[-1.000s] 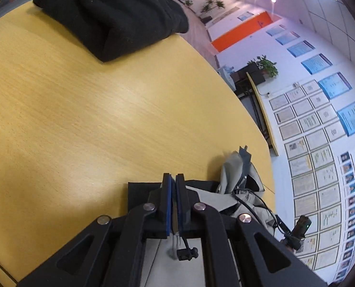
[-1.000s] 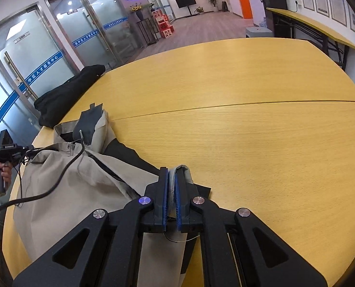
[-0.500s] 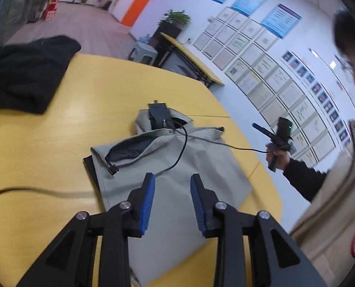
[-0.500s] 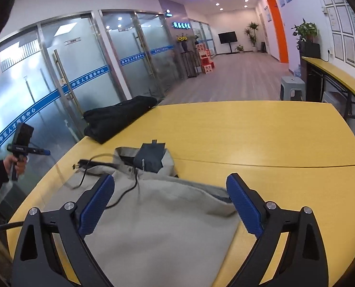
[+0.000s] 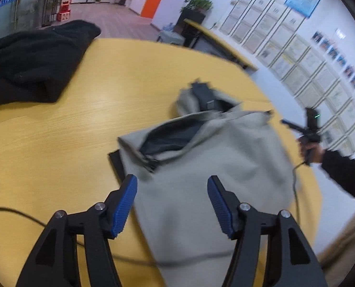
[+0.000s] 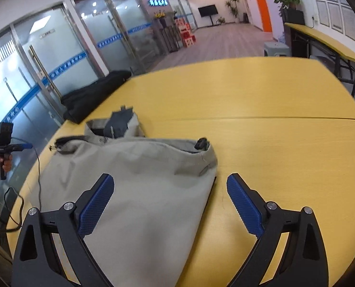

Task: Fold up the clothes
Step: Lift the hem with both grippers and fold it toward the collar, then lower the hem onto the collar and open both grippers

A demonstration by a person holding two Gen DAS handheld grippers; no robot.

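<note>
Here the grey jacket is laid flat on the yellow wood-grain bench, folded into a soft matte rectangle with its dark lining showing at the collar. Both the left tool and right tool are held spread apart above it, gripping nothing, likely between grips; a black garment is heaped beyond the jacket

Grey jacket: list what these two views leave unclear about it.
- Near hem of the grey jacket: left wrist view, cut off by the bottom edge and covered by the open left gripper.
- Its underside and the dark layer beneath: both views, covered by the top fabric.
- Drawstring toggle: right wrist view, too small and blurred.
- Near left part: right wrist view, behind the open right gripper.
</note>
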